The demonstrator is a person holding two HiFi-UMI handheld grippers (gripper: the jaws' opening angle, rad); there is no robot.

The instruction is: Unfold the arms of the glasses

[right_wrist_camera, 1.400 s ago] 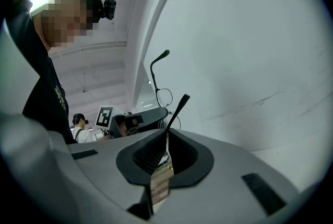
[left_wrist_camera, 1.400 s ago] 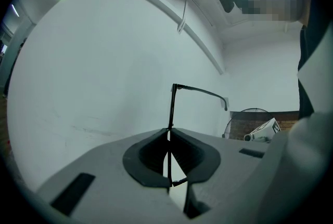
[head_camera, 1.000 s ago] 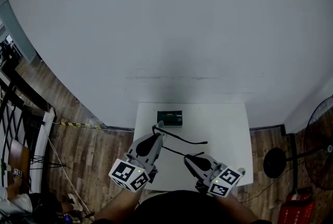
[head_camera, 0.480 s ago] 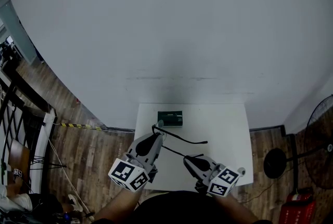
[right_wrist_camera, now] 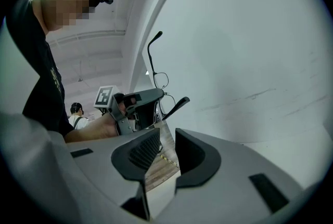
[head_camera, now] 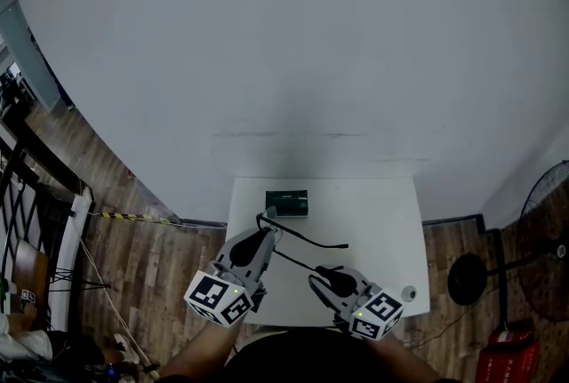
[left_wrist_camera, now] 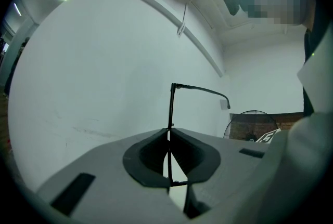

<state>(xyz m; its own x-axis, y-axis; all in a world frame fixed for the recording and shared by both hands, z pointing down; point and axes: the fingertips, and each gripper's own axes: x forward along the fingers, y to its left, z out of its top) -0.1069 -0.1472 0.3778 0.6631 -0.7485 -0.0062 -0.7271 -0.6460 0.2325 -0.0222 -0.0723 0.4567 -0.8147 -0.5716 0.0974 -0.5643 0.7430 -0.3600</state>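
Observation:
Thin black glasses (head_camera: pixel 267 219) hang over the white table (head_camera: pixel 382 221), with my left gripper (head_camera: pixel 268 221) shut on their front frame. In the left gripper view the wire rim (left_wrist_camera: pixel 169 114) runs upright between the closed pads of that gripper (left_wrist_camera: pixel 168 151). One arm (left_wrist_camera: pixel 203 90) bends away to the right. A second arm (head_camera: pixel 298 260) points at my right gripper (head_camera: pixel 318 275). The right gripper's (right_wrist_camera: pixel 166 140) jaws have just been opening and nothing is between them. That arm's tip (right_wrist_camera: pixel 178 105) floats beyond them.
A black case (head_camera: pixel 287 203) lies at the table's far edge. A small round object (head_camera: pixel 408 293) sits at the near right corner. A standing fan (head_camera: pixel 542 230) is on the wood floor to the right. A plain white wall rises behind the table.
The right gripper's jaws have opened and let go of the arm's end, and the gripper has shifted slightly left. The left gripper and the glasses have stayed in place.

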